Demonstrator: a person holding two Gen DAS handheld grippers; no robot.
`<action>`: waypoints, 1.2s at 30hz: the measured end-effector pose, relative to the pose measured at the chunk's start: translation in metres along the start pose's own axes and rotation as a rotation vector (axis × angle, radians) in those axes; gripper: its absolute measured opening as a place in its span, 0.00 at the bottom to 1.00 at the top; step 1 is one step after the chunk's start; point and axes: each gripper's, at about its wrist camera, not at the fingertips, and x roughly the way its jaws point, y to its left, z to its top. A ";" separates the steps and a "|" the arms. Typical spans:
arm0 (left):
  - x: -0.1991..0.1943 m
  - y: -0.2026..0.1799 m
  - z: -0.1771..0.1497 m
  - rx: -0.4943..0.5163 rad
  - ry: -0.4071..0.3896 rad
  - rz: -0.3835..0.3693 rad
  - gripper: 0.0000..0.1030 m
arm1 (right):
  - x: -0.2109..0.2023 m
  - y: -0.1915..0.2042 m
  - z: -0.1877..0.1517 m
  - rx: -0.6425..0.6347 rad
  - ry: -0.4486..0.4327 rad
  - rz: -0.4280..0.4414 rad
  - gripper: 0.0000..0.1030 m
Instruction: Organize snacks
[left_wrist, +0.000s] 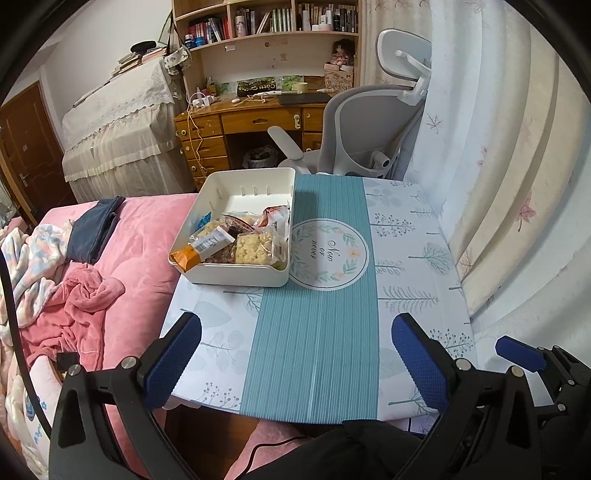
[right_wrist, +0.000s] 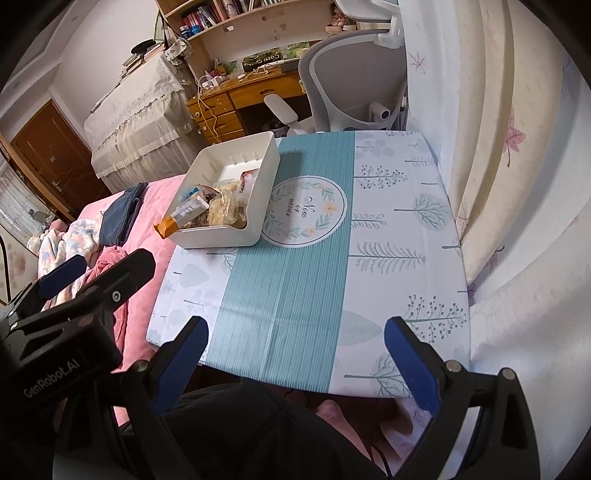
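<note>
Left wrist view: left gripper (left_wrist: 295, 354) held low over near edge of patterned table (left_wrist: 406, 258), jaws spread wide, nothing between them. White bin (left_wrist: 236, 275) at far left corner, snacks (left_wrist: 240, 240) heaped inside, orange packet (left_wrist: 186, 256) overhanging rim, likely dropped in loosely

Right wrist view: right gripper (right_wrist: 297, 350) likewise wide apart and empty, pulled back from bin, probably because no loose snacks remain on table

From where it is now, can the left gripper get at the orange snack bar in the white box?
Probably yes: the left gripper is open, and the orange snack bar lies on top, overhanging the white box.
</note>
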 end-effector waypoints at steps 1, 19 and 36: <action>0.000 -0.001 0.000 -0.001 0.001 0.000 0.99 | 0.001 -0.001 -0.001 -0.001 0.002 0.001 0.94; 0.000 -0.004 -0.003 0.005 -0.001 -0.001 0.99 | 0.002 -0.005 -0.004 0.001 0.009 0.003 0.94; 0.000 -0.007 -0.006 0.008 -0.001 -0.002 0.99 | 0.001 -0.015 -0.014 0.014 0.029 0.002 0.94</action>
